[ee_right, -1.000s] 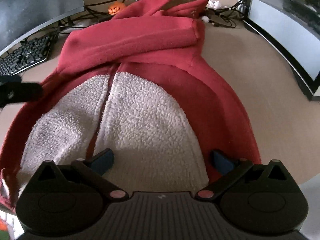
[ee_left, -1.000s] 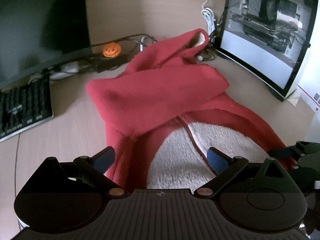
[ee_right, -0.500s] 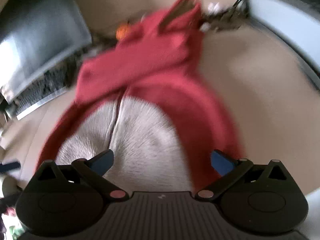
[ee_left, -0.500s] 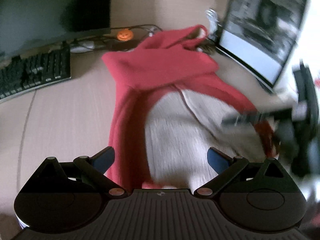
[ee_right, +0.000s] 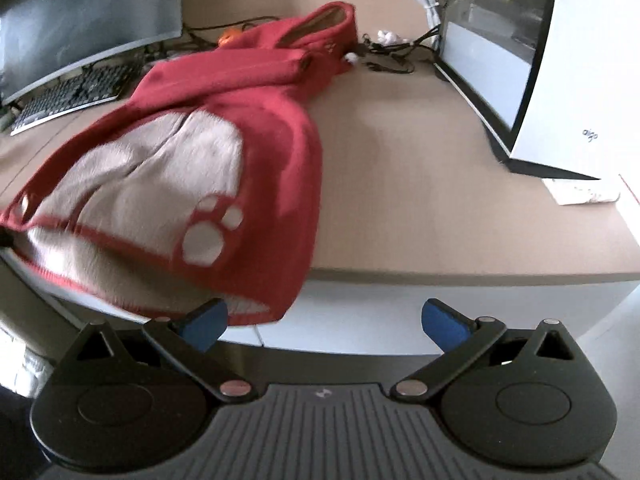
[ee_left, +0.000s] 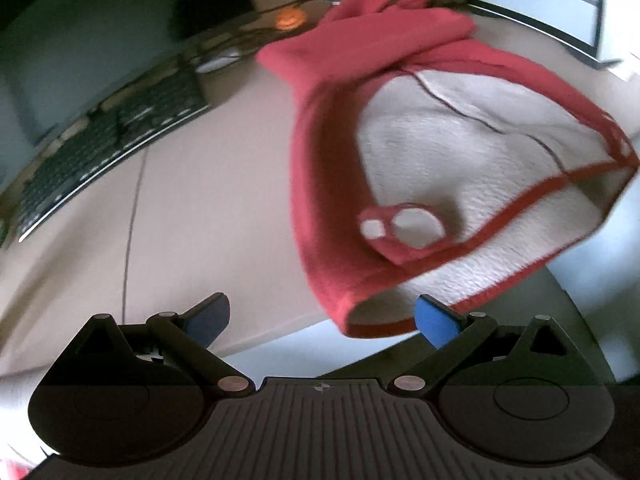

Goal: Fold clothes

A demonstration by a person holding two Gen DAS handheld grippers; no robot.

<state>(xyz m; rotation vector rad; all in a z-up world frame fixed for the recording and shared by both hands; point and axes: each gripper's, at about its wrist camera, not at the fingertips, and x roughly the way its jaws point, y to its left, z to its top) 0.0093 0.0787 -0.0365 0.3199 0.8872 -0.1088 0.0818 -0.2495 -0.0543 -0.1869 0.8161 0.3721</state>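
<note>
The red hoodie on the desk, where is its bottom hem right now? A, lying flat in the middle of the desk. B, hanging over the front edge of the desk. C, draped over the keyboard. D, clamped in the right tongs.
B: the red hoodie has its hem past the desk front edge, and the right tongs are open, gripping nothing.

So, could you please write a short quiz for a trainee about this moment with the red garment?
1. True or false: both tongs, left and right, are open and hold nothing.
2. Where does the hem of the red garment lie? A. flat in the middle of the desk B. over the desk's front edge C. on the keyboard
3. Fill in: the small orange thing near the hood looks like a ____.

Key: 1 true; 2 B; 3 pumpkin.
</note>
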